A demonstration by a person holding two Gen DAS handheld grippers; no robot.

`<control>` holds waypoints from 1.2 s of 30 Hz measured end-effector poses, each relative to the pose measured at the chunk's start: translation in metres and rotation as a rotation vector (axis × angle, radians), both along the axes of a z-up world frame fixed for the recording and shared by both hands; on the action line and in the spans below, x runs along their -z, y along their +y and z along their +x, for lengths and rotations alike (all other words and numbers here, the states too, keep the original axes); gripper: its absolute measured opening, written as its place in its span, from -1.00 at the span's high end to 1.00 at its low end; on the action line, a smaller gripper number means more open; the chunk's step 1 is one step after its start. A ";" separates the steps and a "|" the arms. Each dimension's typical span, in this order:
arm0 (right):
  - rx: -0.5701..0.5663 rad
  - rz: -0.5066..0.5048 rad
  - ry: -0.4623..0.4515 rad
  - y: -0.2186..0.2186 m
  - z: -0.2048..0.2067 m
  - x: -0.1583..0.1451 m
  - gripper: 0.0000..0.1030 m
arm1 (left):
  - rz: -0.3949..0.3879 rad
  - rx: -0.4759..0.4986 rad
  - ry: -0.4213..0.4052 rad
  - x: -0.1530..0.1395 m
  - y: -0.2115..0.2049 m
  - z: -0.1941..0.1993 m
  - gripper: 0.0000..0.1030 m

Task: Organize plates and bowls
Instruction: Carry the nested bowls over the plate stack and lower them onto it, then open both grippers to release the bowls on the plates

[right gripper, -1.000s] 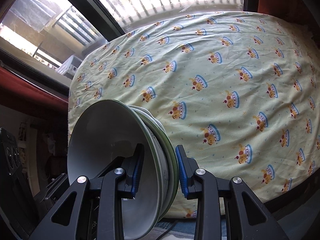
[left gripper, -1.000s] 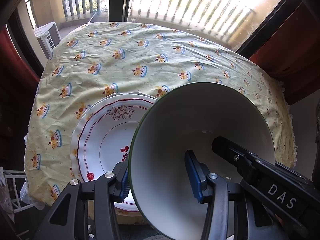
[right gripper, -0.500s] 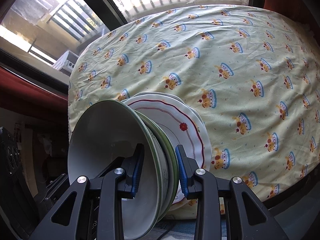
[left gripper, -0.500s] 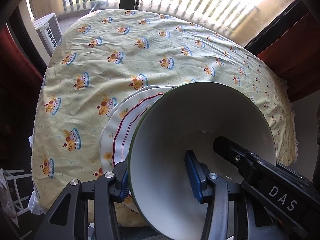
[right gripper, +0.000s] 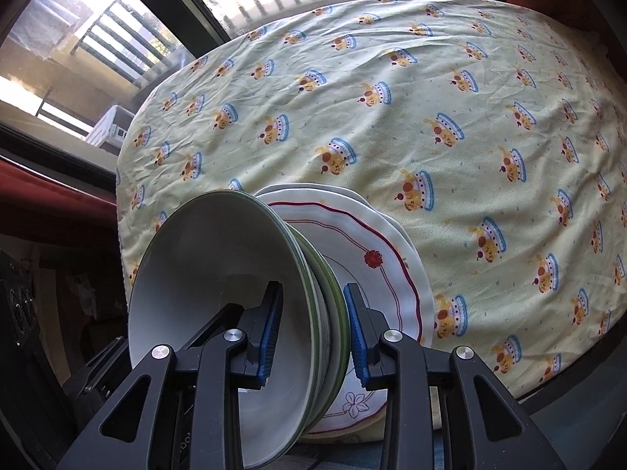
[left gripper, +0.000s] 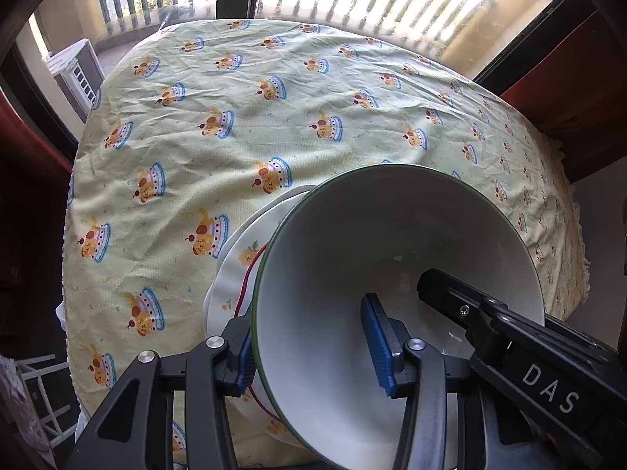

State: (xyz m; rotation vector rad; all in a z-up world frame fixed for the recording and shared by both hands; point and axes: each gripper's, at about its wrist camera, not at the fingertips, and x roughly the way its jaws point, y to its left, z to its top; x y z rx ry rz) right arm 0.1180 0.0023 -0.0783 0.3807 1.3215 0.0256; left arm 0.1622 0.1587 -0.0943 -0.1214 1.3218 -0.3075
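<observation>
Above the plates (right gripper: 395, 274), both grippers steeply downward; jaws clamped on stacked bowls (left gripper: 392, 266).

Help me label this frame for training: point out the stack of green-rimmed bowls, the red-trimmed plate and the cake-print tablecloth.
stack of green-rimmed bowls (right gripper: 219, 286), right wrist view, inner wall of the nearest bowl
red-trimmed plate (right gripper: 376, 258), right wrist view, red flower on its rim
cake-print tablecloth (left gripper: 243, 149), left wrist view, bare cloth mid-table

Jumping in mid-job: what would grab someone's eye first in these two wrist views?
A nested stack of white bowls with green rims fills the foreground, gripped on opposite sides of its rim by the left gripper and right gripper. Beside it lie stacked plates with red trim, on the yellow cake-print tablecloth near its front edge.
</observation>
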 end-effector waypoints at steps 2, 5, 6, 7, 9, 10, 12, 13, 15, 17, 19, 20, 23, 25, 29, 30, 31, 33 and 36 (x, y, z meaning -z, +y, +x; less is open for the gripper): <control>-0.007 -0.008 0.000 0.001 0.000 0.000 0.32 | 0.003 0.012 0.000 0.000 -0.001 -0.001 0.09; -0.006 -0.023 0.008 0.003 -0.003 0.001 0.32 | 0.015 0.036 -0.005 0.000 -0.003 -0.006 0.09; -0.001 -0.025 0.012 0.003 -0.005 0.002 0.32 | 0.018 0.043 -0.006 0.000 -0.003 -0.008 0.09; 0.005 -0.023 0.017 0.003 -0.007 0.004 0.32 | 0.021 0.050 -0.005 0.001 -0.004 -0.010 0.09; 0.016 -0.021 0.028 0.002 -0.012 0.006 0.32 | 0.017 0.053 -0.007 0.002 -0.003 -0.014 0.09; 0.022 -0.017 0.025 0.002 -0.014 0.007 0.31 | 0.017 0.057 -0.016 0.002 -0.003 -0.015 0.09; 0.019 -0.032 0.003 0.005 -0.018 0.005 0.31 | 0.011 0.058 -0.026 0.002 -0.001 -0.016 0.09; 0.023 -0.040 -0.002 0.006 -0.018 0.005 0.31 | 0.005 0.059 -0.024 0.002 -0.001 -0.016 0.09; 0.037 -0.046 -0.007 0.007 -0.020 0.005 0.29 | -0.015 0.054 -0.008 0.004 0.001 -0.016 0.08; 0.047 -0.049 -0.010 0.007 -0.021 0.005 0.28 | -0.023 0.050 -0.008 0.005 0.002 -0.018 0.00; 0.047 -0.056 -0.013 0.007 -0.022 0.005 0.28 | -0.001 0.051 -0.015 0.004 0.002 -0.020 -0.12; 0.046 -0.064 -0.012 0.007 -0.023 0.004 0.28 | 0.008 0.047 -0.019 0.003 0.003 -0.022 -0.17; 0.038 -0.065 -0.022 0.005 -0.028 0.002 0.18 | 0.033 0.022 -0.048 -0.003 0.004 -0.030 -0.31; 0.025 -0.080 -0.028 0.003 -0.030 0.000 0.00 | 0.044 -0.001 -0.077 -0.008 0.005 -0.035 -0.39; 0.004 -0.068 -0.072 -0.007 -0.035 -0.008 -0.25 | 0.083 -0.042 -0.169 -0.025 0.003 -0.046 -0.56; -0.009 -0.063 -0.090 -0.009 -0.036 -0.012 -0.25 | 0.091 -0.051 -0.193 -0.030 0.001 -0.049 -0.58; -0.020 -0.061 -0.109 -0.011 -0.037 -0.015 -0.25 | 0.093 -0.058 -0.216 -0.035 -0.001 -0.052 -0.60; -0.040 -0.055 -0.155 -0.016 -0.040 -0.025 -0.25 | 0.104 -0.078 -0.259 -0.046 -0.005 -0.059 -0.64; -0.074 -0.056 -0.231 -0.026 -0.047 -0.041 -0.28 | 0.118 -0.103 -0.330 -0.060 -0.018 -0.071 -0.68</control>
